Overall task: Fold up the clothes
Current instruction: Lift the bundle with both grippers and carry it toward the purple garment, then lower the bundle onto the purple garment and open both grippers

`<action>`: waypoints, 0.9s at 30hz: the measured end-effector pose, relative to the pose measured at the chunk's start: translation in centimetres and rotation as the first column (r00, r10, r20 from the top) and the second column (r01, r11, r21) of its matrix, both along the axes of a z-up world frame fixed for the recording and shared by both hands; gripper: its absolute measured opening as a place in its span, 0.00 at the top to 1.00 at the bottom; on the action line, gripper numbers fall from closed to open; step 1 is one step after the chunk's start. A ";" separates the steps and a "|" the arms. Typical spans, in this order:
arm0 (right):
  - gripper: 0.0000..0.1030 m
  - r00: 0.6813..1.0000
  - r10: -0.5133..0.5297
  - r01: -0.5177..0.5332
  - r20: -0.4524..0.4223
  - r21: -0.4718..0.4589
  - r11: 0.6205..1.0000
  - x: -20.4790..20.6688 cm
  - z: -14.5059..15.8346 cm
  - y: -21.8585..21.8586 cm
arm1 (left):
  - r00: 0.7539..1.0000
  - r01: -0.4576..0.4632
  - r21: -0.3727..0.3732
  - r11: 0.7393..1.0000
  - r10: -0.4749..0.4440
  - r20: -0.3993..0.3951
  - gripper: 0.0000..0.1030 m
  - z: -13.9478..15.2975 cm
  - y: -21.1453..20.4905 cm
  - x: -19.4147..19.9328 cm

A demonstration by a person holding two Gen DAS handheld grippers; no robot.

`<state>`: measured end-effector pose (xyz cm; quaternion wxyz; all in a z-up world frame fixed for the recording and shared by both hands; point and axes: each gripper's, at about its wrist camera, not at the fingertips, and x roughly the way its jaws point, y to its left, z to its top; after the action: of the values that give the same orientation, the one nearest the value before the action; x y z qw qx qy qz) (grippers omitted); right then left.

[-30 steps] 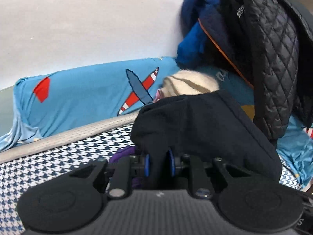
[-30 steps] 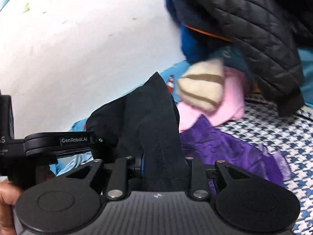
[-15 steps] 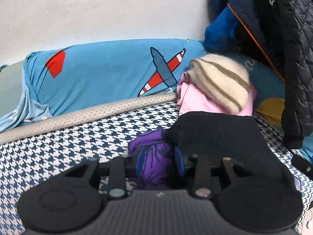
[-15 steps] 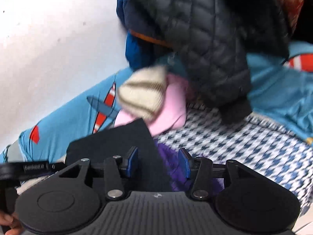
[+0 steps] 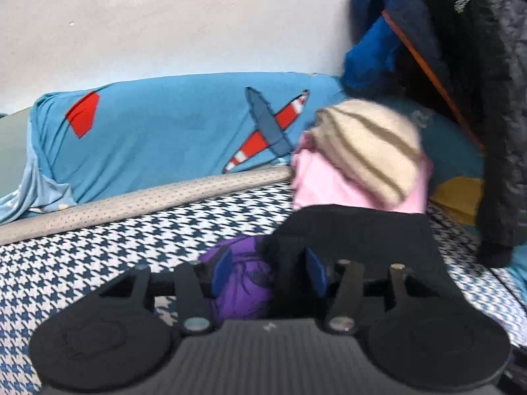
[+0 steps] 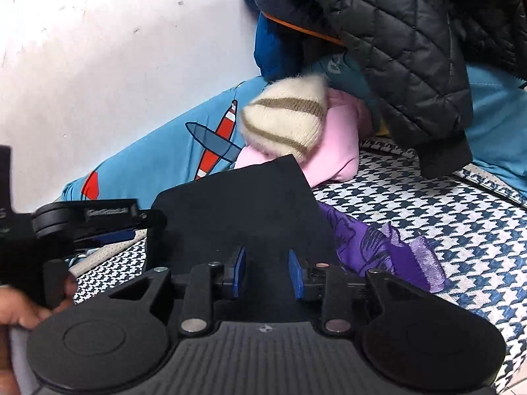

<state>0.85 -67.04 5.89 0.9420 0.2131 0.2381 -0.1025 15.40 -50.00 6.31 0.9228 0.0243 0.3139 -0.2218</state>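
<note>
Black garment (image 6: 243, 210): folded flat, laid over purple garment (image 6: 388, 250) on houndstooth bed (image 6: 461, 230). Left gripper (image 5: 266, 271) just spread, released; right gripper (image 6: 266, 273) narrowing, parted over cloth, unpinched. Purple piece judged unfolded

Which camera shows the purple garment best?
The right wrist view: the purple garment lies spread on the checked cover, beside the black cloth. In the left wrist view only a bunched part shows between the claw fingers.
</note>
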 end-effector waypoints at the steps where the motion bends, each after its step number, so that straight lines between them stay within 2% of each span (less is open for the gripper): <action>1: 0.70 1.000 0.001 -0.001 -0.002 0.002 1.000 0.1 -0.2 0.0 | 1.000 -0.017 0.009 1.000 0.017 0.000 0.51 -0.3 -0.2 0.4; 5: 0.70 1.000 0.014 -0.014 -0.014 -0.007 1.000 0.8 -1.0 0.2 | 0.999 -0.047 0.025 0.999 0.047 -0.018 0.45 -1.8 -0.3 1.6; 10: 0.70 0.999 0.020 -0.021 -0.041 -0.025 0.999 1.9 -1.7 0.4 | 0.997 -0.064 0.036 0.997 0.065 -0.041 0.31 -3.1 0.0 2.4; 15: 0.70 0.999 0.010 -0.010 -0.031 -0.003 1.000 1.7 -1.1 0.2 | 0.997 -0.060 0.041 0.997 0.062 -0.046 0.30 -2.4 0.5 2.2; 19: 0.70 1.000 0.016 -0.017 0.022 0.067 0.998 0.2 0.0 -0.9 | 0.999 -0.039 0.039 0.998 0.039 -0.017 0.33 -0.5 1.4 0.3; 23: 0.70 0.999 0.021 -0.023 0.029 0.049 0.999 -1.2 1.0 -1.1 | 1.000 0.020 0.019 1.000 -0.019 -0.011 0.33 0.8 2.6 -3.1; 27: 0.70 1.000 0.012 -0.013 0.012 0.038 0.999 -2.5 1.2 -1.1 | 0.998 0.050 0.035 0.998 -0.049 -0.030 0.33 0.4 3.5 -6.3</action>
<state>-1.69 -68.16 7.11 0.9399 0.2299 0.2356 -0.0908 9.12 -46.49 6.70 0.9119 0.0454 0.3304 -0.2392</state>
